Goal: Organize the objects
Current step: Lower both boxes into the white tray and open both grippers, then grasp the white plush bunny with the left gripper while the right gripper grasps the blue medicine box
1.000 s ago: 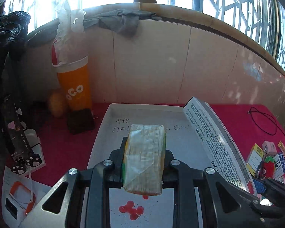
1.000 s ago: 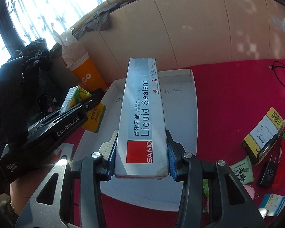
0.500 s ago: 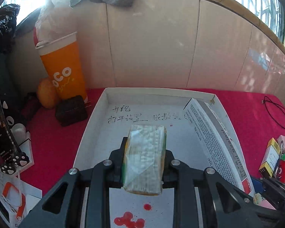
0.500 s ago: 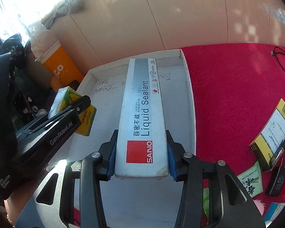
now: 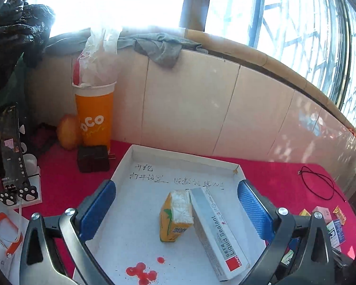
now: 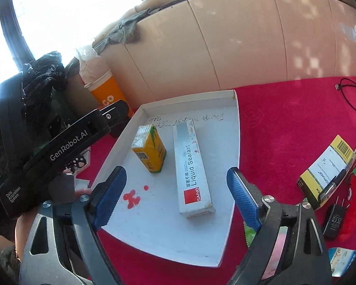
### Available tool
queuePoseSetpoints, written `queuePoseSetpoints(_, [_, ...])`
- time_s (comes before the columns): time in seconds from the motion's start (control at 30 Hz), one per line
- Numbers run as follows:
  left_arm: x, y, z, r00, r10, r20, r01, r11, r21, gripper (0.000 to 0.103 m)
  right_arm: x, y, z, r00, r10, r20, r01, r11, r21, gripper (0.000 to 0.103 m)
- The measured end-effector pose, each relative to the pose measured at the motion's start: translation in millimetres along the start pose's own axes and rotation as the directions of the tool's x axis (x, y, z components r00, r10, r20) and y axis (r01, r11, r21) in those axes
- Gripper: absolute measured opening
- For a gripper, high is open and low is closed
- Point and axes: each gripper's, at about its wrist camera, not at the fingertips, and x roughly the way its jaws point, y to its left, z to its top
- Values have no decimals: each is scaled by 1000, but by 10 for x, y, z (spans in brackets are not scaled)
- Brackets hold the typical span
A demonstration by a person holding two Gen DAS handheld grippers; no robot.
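A white tray lies on the red cloth. Inside it a yellow-green juice carton stands beside a long grey "Liquid Sealant" box, which lies flat to its right. My left gripper hangs above the tray, its jaws opening wide, the blue pads clear of both items. My right gripper is likewise opening, its pads apart from the sealant box. Neither holds anything.
An orange cup with a plastic bag, a black charger and a phone on a stand sit left of the tray. Small boxes, a pen, a black adapter and a cable lie right. Red spots mark the tray floor.
Both grippers let go: the carton left the left jaws and the sealant box left the right jaws, and both now rest in the tray. Both grippers pulled back and up.
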Motion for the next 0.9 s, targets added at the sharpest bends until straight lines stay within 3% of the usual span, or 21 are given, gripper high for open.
queuePoseSetpoints(0.07, [-190, -71, -28, 997, -60, 39, 61, 998, -8, 103, -251, -57, -2, 999, 20, 41, -20, 1000, 3, 103])
queuePoseSetpoints(0.2, [-414, -311, -147, 981, -192, 41, 191, 981, 25, 103, -846, -362, 26, 989, -9, 147, 6, 1000, 18, 103])
queuePoseSetpoints(0.3, [-476, -549, -309, 960, -281, -10, 281, 958, 56, 103, -1257, -715, 48, 967, -111, 231, 106, 994, 35, 103])
queuePoseSetpoints(0.4, [-466, -833, -500, 941, -330, -78, 337, 935, 108, 103, -1533, -1175, 40, 930, -267, 252, 255, 964, 80, 103])
queuePoseSetpoints(0.47, [-432, -1034, -640, 934, -336, -126, 353, 922, 159, 103, -1636, -1502, -16, 898, -368, 239, 348, 929, 122, 103])
queuePoseSetpoints(0.53, [-371, -1216, -768, 918, -352, -182, 385, 900, 203, 103, -1684, -1878, -71, 884, -431, 178, 405, 899, 166, 103])
queuePoseSetpoints(0.7, [-319, -1518, -1063, 873, -389, -295, 463, 849, 253, 103, -1626, -2432, -285, 889, -456, 49, 433, 870, 235, 103])
queuePoseSetpoints(0.9, [-500, -1559, -1354, 823, -428, -373, 534, 806, 255, 103, -1438, -2353, -398, 906, -422, 17, 414, 895, 166, 103])
